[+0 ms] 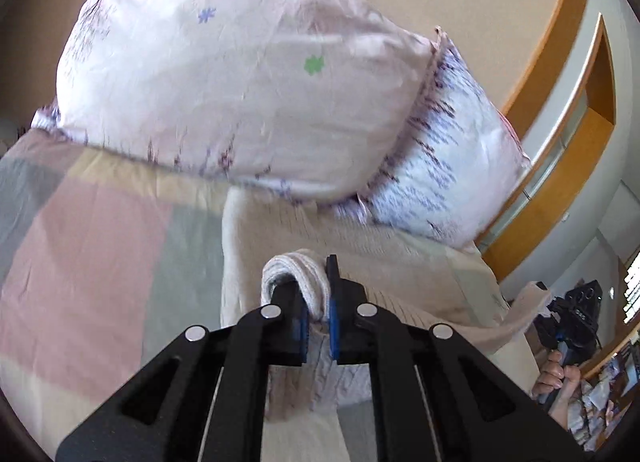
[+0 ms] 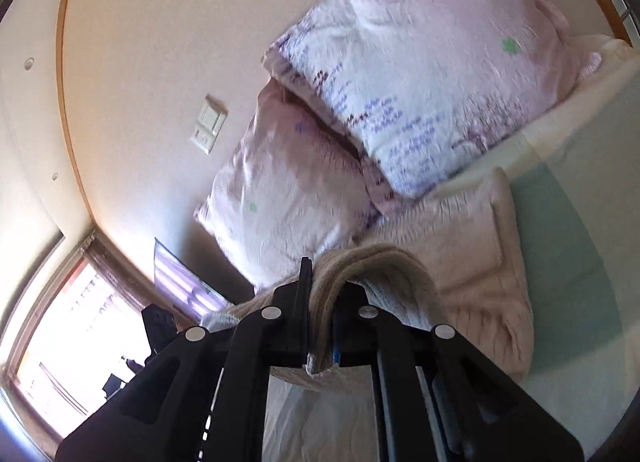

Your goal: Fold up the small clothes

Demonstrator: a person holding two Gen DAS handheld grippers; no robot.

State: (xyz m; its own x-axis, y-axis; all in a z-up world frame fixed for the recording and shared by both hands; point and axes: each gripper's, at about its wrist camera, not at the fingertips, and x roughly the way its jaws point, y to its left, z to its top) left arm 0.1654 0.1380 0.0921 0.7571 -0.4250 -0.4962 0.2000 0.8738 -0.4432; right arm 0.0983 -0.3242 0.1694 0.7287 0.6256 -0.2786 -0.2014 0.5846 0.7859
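A cream knitted sweater (image 1: 360, 246) lies on the bed below the pillows; it also shows in the right wrist view (image 2: 480, 262). My left gripper (image 1: 318, 302) is shut on a bunched ribbed edge of the sweater (image 1: 296, 266) and holds it lifted over the garment. My right gripper (image 2: 320, 302) is shut on another ribbed edge of the sweater (image 2: 384, 262), which drapes over its fingers. The right gripper and the hand that holds it show at the far right of the left wrist view (image 1: 572, 318).
Two pink flowered pillows (image 1: 224, 74) (image 2: 420, 74) lean against the wall at the bed's head. The bedsheet has pastel blocks (image 1: 92, 238). A wooden door frame (image 1: 576, 142) stands to the right; a window (image 2: 60, 342) and a wall switch (image 2: 210, 124) show in the right wrist view.
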